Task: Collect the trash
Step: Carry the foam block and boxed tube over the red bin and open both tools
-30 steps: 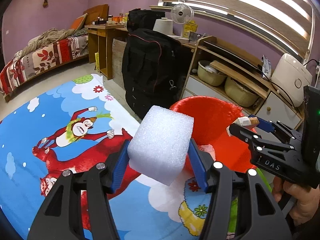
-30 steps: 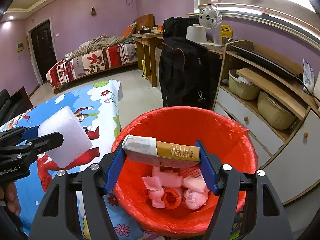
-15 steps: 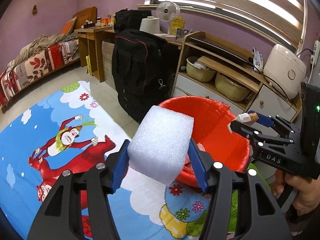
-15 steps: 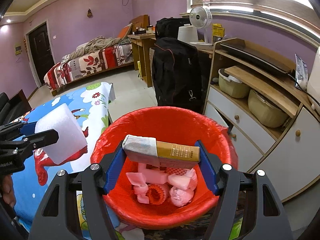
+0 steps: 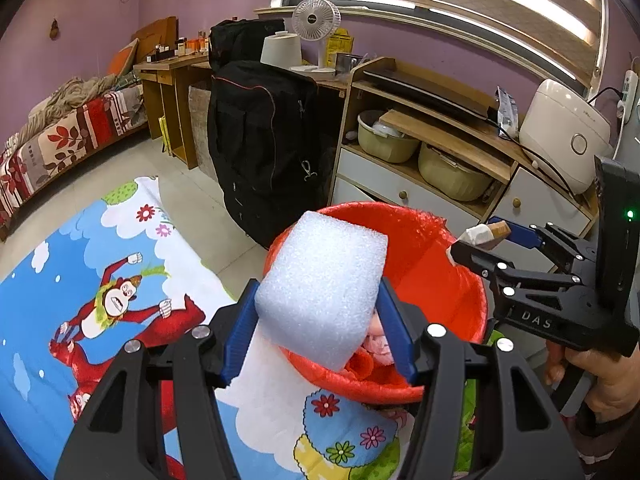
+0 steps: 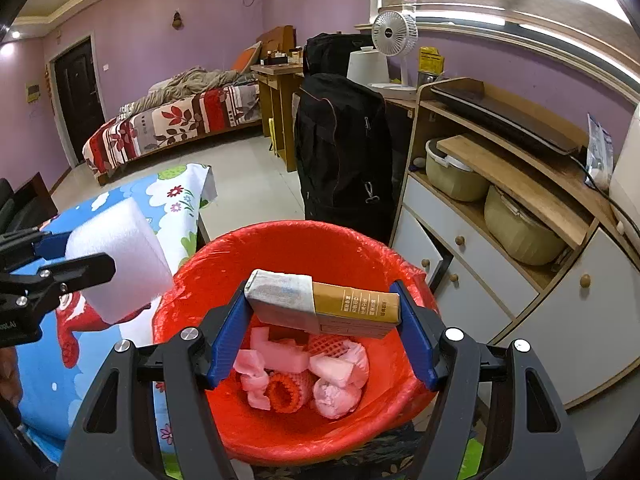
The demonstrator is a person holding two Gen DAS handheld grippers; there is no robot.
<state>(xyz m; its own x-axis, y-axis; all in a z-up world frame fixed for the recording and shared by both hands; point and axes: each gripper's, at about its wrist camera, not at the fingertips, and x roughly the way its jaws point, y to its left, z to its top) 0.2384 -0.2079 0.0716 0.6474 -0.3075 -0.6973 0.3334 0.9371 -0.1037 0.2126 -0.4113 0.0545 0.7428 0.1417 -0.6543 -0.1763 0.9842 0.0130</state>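
Both loads reach the red bin (image 6: 304, 248): the right gripper (image 6: 322, 322) clamps a small carton (image 6: 324, 304) above its opening, the left gripper (image 5: 316, 312) grips a foam block (image 5: 324, 292) near the rim. Next, seemingly, releasing each inside.

Pale tiled floor (image 6: 248, 176) under cartoon mat (image 5: 80, 264), red-lined bin (image 6: 320, 248), black bag (image 6: 344, 152).

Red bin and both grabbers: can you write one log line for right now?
left gripper: holds foam block | right gripper: holds small box over red bin | bin: pink scraps inside
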